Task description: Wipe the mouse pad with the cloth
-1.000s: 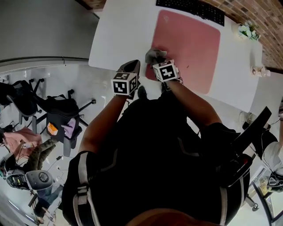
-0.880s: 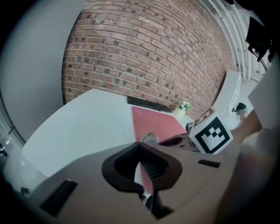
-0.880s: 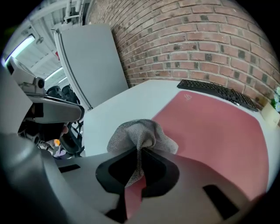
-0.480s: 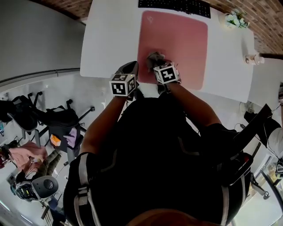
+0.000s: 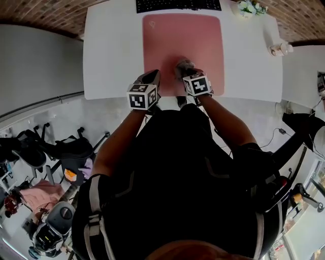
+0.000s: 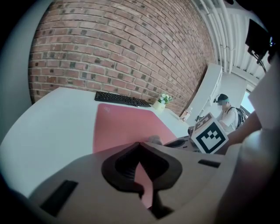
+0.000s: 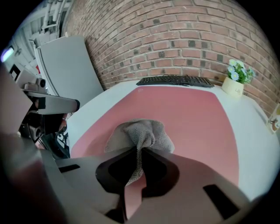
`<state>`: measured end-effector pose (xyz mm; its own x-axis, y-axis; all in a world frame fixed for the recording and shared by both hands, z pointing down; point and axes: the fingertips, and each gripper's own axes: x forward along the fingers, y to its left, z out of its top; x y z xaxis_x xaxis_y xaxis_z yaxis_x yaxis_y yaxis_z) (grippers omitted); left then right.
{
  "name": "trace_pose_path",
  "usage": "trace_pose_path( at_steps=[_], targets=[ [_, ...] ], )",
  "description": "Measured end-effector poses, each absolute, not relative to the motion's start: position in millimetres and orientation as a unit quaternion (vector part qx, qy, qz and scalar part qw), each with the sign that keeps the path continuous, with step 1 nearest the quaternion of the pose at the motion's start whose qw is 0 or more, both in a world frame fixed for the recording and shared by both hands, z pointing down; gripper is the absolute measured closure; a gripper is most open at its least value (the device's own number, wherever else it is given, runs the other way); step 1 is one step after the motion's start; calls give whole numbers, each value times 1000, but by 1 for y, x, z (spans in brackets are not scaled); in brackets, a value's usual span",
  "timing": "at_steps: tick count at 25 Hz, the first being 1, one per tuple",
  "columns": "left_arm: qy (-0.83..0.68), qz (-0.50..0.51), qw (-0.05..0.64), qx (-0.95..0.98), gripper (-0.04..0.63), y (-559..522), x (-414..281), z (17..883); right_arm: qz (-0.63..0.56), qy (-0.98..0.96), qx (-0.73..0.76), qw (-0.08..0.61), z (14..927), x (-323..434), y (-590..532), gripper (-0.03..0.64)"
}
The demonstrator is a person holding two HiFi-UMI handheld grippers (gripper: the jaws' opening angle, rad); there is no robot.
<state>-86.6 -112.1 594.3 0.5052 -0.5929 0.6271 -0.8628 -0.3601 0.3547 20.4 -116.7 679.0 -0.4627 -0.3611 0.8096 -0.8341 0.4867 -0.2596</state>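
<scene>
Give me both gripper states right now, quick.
left gripper: closed, nothing between the jaws.
right gripper: closed on the cloth, which lies on the mouse pad.

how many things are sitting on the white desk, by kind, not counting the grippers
keyboard: 1
pink mouse pad: 1
grey cloth: 1
flower pot: 1
small pale item near the desk's right edge, too small to identify: 1
total: 5
</scene>
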Motion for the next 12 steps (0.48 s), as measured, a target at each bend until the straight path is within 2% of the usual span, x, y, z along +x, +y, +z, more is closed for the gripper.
trace_pose_path(
  at_steps=[12],
  targets=[
    [-413, 214, 313, 828, 595, -125, -52, 586, 335, -747, 463, 341, 676, 100, -127, 583]
  ],
)
